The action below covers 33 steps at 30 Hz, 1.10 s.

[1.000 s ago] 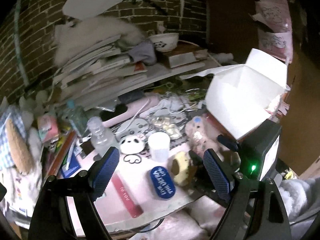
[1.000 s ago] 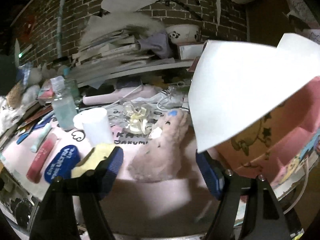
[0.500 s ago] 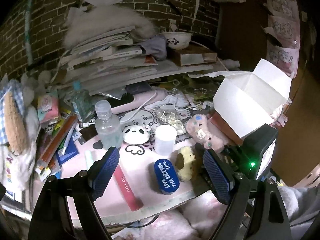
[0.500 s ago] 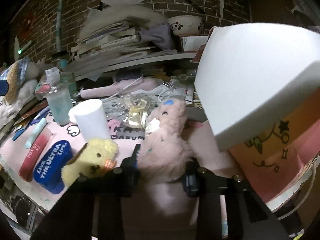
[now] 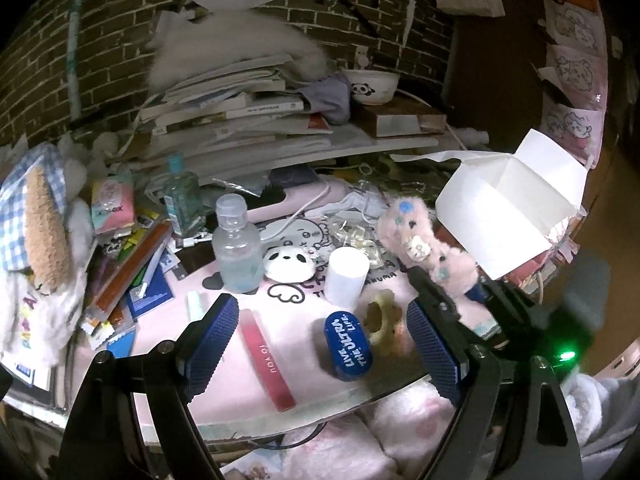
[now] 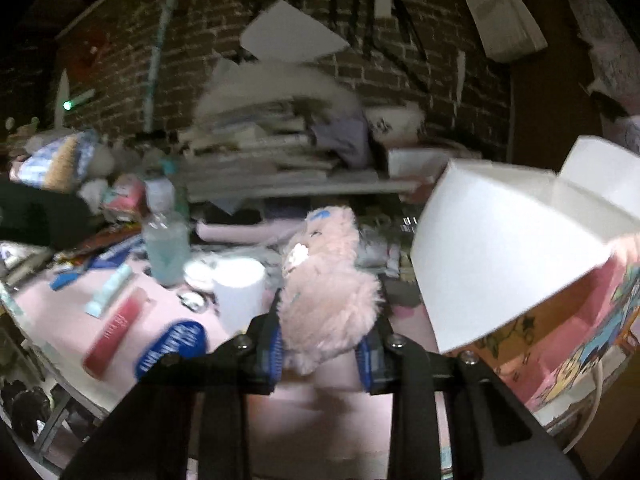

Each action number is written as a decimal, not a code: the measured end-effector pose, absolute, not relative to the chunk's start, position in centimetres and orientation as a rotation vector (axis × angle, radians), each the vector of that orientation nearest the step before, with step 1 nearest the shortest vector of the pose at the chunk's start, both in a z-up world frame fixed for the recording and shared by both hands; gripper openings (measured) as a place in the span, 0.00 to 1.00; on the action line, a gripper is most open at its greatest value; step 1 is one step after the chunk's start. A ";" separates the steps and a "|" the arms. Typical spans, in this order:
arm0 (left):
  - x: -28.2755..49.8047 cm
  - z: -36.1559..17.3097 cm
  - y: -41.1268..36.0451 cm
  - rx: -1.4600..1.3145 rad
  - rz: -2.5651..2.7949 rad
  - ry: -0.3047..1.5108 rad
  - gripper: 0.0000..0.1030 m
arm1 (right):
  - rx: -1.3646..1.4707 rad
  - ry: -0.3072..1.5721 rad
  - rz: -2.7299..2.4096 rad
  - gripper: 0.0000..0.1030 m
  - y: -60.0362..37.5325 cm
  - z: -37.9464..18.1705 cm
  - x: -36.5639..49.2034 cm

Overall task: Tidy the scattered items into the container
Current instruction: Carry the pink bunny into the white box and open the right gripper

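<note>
My right gripper (image 6: 320, 350) has its jaws closing on a pink plush toy (image 6: 324, 280), its pads pressing both sides, and the toy hangs above the pink mat. In the left wrist view the same toy (image 5: 424, 248) sticks up from the right gripper (image 5: 460, 296), left of the open white box (image 5: 508, 208). My left gripper (image 5: 320, 332) is open and holds nothing, above the mat's front. Under it lie a blue case (image 5: 347, 344), a yellow plush (image 5: 382, 320) and a red stick (image 5: 266, 356).
A white cup (image 5: 346, 276), a panda-face item (image 5: 289, 264) and a clear bottle (image 5: 236, 252) stand mid-mat. Stacked books (image 5: 240, 120) and a panda bowl (image 5: 372, 86) fill the back. Pens, packets and a plush crowd the left edge. The white box (image 6: 500, 248) looms right.
The right gripper's jaws came together on the pink plush toy and raised it off the mat. The left gripper stayed open, and its view shifted a little.
</note>
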<state>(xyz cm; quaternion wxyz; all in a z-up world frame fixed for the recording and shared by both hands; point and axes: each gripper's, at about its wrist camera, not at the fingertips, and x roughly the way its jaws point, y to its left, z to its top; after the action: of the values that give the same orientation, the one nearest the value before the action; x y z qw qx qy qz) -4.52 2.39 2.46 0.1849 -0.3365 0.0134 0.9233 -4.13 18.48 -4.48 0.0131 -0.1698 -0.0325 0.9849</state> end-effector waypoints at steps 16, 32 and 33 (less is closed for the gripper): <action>-4.5 2.5 1.5 -0.949 2.618 -0.008 0.82 | -0.557 0.202 3.349 0.25 18.9 4.1 -2.2; -5.7 1.3 2.5 -1.017 2.598 -0.010 0.82 | -1.193 -0.025 2.834 0.25 34.8 7.8 -8.1; -5.7 1.2 2.5 -1.020 2.600 -0.009 0.82 | -1.257 -0.043 2.810 0.25 35.4 7.5 -8.7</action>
<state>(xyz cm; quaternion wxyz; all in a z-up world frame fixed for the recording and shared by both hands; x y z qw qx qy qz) -5.71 2.52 1.23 0.1734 -0.3597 -0.0031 0.9168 -8.69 35.38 7.48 0.0316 -0.4080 -0.0140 0.9123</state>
